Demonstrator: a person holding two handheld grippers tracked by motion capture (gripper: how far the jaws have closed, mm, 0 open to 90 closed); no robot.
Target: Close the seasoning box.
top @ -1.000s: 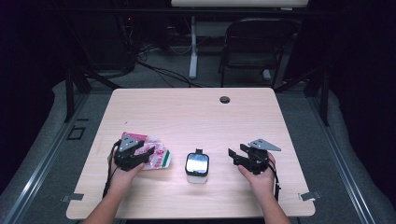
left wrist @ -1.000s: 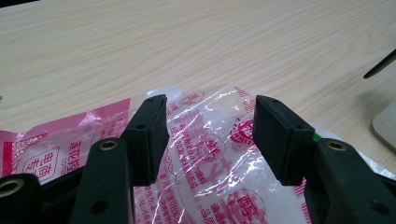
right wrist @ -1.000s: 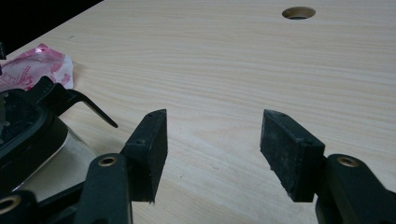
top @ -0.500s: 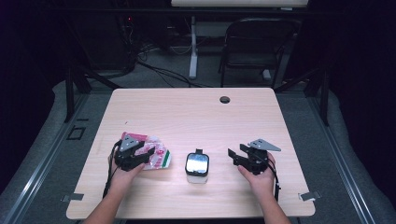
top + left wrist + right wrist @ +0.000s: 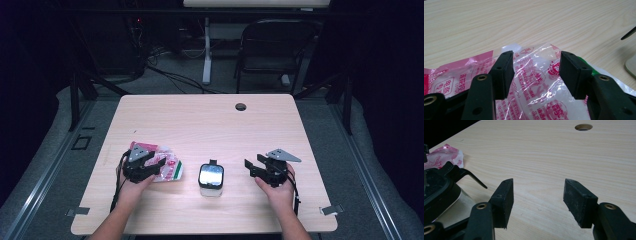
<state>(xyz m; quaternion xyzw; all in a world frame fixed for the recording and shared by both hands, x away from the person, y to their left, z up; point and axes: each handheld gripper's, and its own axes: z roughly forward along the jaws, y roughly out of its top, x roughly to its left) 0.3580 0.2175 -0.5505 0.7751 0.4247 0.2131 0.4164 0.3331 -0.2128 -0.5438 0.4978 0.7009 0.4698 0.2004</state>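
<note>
Nothing has shifted since the earlier frames: both hands, both grippers, the packet and the container occupy the same places on the table. From the high view, the left gripper (image 5: 156, 162) rests at the near left of the wooden table (image 5: 210, 120), positioned over a pink and clear plastic packet (image 5: 170, 169) that lies flat on the surface, and the left hand (image 5: 131, 187) holds it from behind. A small clear container with a dark lid (image 5: 211, 178) stands near the middle of the near edge, between the two grippers and apart from both. The right gripper (image 5: 252, 167) sits at the near right, held by the right hand (image 5: 276, 189), with its jaws pointing toward the container. A round hole (image 5: 241, 106) is set in the far part of the tabletop. From the left gripper view, the jaws of the left gripper (image 5: 535, 72) stand apart and unclamped, with the packet (image 5: 534, 82) lying beneath and between them; its crinkled clear film carries pink print, and a strip of green shows at its right edge. From the right gripper view, the jaws of the right gripper (image 5: 537, 200) stand apart over bare wood with nothing between them. The container (image 5: 441, 195) appears at the left edge, the packet (image 5: 442, 156) lies beyond it, and the hole (image 5: 583, 127) sits far ahead.
</note>
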